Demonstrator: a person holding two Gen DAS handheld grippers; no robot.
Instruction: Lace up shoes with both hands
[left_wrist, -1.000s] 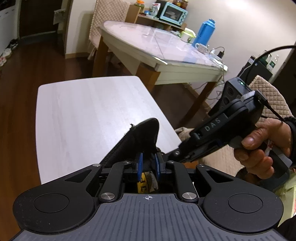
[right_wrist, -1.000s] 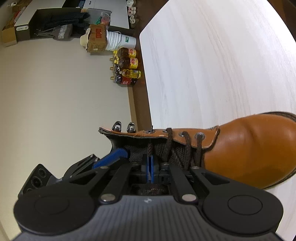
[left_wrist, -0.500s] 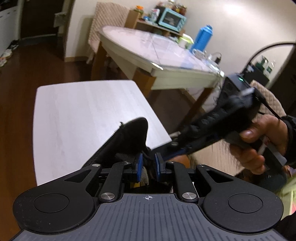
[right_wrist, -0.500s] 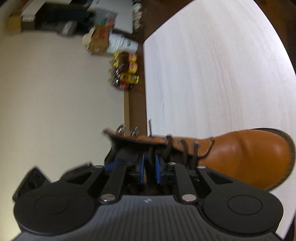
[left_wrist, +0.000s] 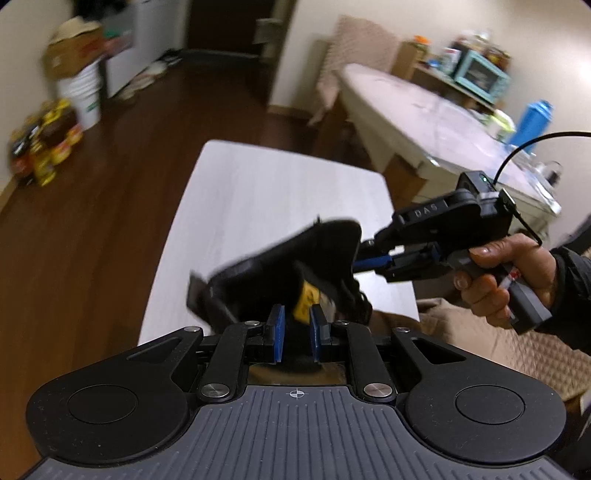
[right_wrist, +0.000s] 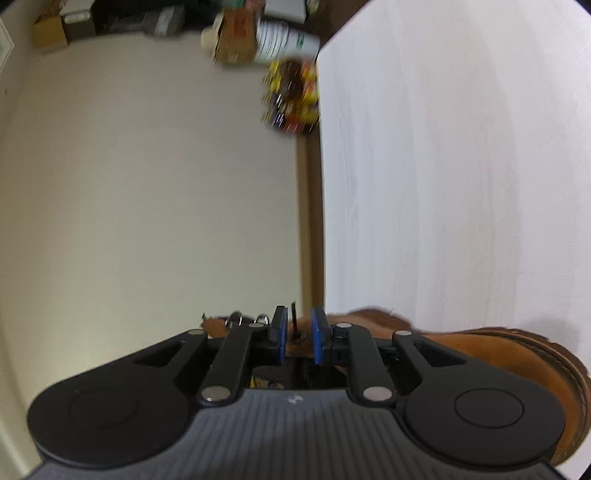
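Observation:
A tan leather boot (right_wrist: 498, 354) lies on the white table (right_wrist: 443, 184), toe to the right. Its black tongue (left_wrist: 280, 258) with a yellow label (left_wrist: 306, 301) rises in front of my left gripper (left_wrist: 295, 328). The blue pads stand a little apart on either side of the tongue's lower part. My right gripper (right_wrist: 298, 332) is open above the boot's eyelet edge. A dark lace end (right_wrist: 294, 315) stands upright in the gap, touching neither pad. Metal lace hooks (right_wrist: 236, 318) show just left of it. A hand (left_wrist: 506, 273) holds the right gripper beside the tongue.
The white table's far half (left_wrist: 266, 192) is bare wood grain. Beyond it are a dining table (left_wrist: 424, 110) with a blue flask (left_wrist: 532, 122), bottles (left_wrist: 44, 147) and a white bucket (left_wrist: 83, 96) on the dark floor. A beige quilted cushion (left_wrist: 517, 350) lies at lower right.
My right gripper went from shut to open and drew back, so the boot sits lower in its view. The left view swung left, and the tongue's label slid out beyond the pads.

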